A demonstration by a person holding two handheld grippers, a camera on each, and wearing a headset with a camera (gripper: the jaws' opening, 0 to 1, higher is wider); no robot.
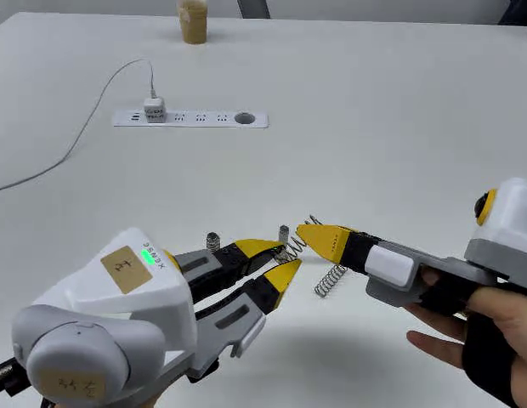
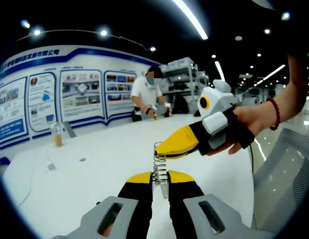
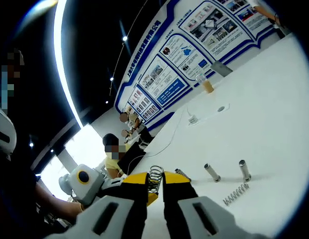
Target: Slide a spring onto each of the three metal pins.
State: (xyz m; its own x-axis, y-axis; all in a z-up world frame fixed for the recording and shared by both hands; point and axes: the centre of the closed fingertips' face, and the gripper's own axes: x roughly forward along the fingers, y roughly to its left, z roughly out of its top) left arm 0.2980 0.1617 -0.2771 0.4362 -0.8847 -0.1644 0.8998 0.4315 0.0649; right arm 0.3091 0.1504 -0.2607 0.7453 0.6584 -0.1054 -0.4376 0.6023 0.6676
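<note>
Head view: the left gripper (image 1: 276, 259), grey and white with yellow-tipped black fingers, reaches in from the lower left. The matching right gripper (image 1: 317, 238) comes in from the right. Their tips almost meet above the white table (image 1: 374, 127).
Held spring: a thin silver coiled-wire spring (image 1: 293, 246) bridges the two sets of fingertips.
Left fingers: drawn in to a narrow gap and pinching one end of the held spring. In the left gripper view the coil rises straight up from between the yellow tips.
Right fingers: closed into a single yellow wedge on the other end of the coil. The right gripper view shows its loops clamped between the tips.
Loose spring: a second silver wire spring (image 1: 330, 280) lies flat on the table just below the right fingers, touching neither gripper.
Pins: a short upright metal pin (image 1: 284, 232) stands just beyond the left fingertips. A ribbed-looking pin (image 1: 213, 241) stands beside the left fingers, farther back; it may already carry a coil, but it is too small to tell.
Right gripper view: a nearer bare pin (image 3: 212, 172) and a farther bare pin (image 3: 242, 170) stand on the table to the right of the right fingers, apart from them.
Background: a white power strip (image 1: 191, 118) and a tan cup (image 1: 193, 21) sit well beyond both sets of fingers.
</note>
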